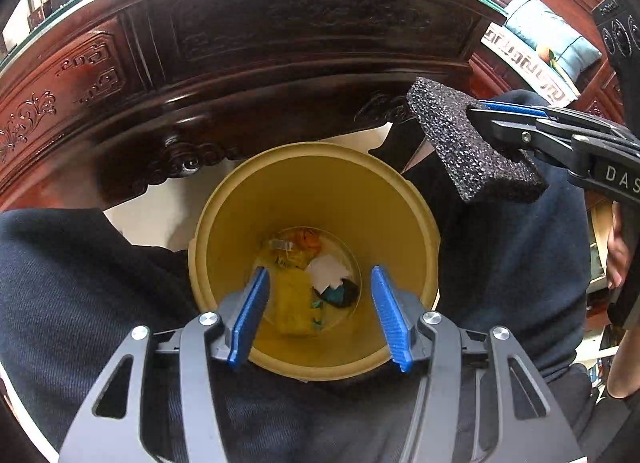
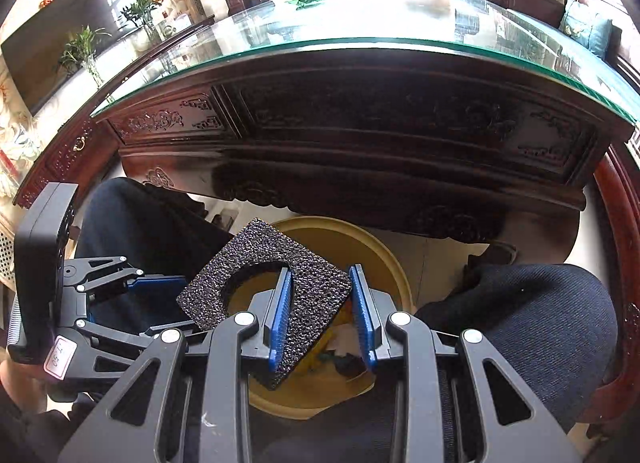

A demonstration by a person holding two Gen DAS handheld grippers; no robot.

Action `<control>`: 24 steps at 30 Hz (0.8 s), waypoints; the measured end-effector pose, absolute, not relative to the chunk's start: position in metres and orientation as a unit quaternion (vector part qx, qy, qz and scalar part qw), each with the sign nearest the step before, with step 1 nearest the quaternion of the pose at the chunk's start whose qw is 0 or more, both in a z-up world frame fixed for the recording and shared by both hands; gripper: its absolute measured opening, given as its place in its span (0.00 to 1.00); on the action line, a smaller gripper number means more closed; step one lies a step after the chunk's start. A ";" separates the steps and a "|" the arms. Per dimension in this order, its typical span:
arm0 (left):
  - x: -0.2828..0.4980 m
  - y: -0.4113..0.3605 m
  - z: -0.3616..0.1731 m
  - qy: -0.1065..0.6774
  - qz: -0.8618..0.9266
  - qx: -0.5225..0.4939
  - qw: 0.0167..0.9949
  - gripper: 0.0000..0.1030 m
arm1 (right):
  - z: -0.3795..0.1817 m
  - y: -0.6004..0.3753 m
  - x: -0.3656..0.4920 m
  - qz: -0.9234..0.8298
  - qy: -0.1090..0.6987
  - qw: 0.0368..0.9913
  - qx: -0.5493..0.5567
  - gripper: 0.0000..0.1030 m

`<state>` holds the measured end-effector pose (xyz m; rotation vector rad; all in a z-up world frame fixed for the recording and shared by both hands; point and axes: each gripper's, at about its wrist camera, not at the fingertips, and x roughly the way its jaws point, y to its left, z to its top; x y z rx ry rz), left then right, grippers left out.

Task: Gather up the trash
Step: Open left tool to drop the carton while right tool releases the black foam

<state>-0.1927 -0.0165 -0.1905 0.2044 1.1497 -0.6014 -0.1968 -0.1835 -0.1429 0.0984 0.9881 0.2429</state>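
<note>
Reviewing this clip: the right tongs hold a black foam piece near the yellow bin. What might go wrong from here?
1. The black foam piece hangs beside the yellow bin, over its rim and the person's knee rather than its opening; released now, it may land outside.
2. It is broad and flat; it could bridge the rim instead of dropping onto the trash at the bottom.
3. The open left tongs hover over the opening and may block the drop.

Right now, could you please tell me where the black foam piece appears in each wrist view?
Left wrist view: black foam piece at upper right, gripped by the right gripper, above the yellow bin's right rim.
Right wrist view: foam at centre, between the jaws, over the bin.
Shared landmark: the yellow bin.
</note>
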 end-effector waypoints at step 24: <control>-0.170 -0.003 -0.186 0.535 -0.243 0.079 0.805 0.52 | -0.147 -0.175 -0.191 0.139 0.482 0.864 0.036 0.47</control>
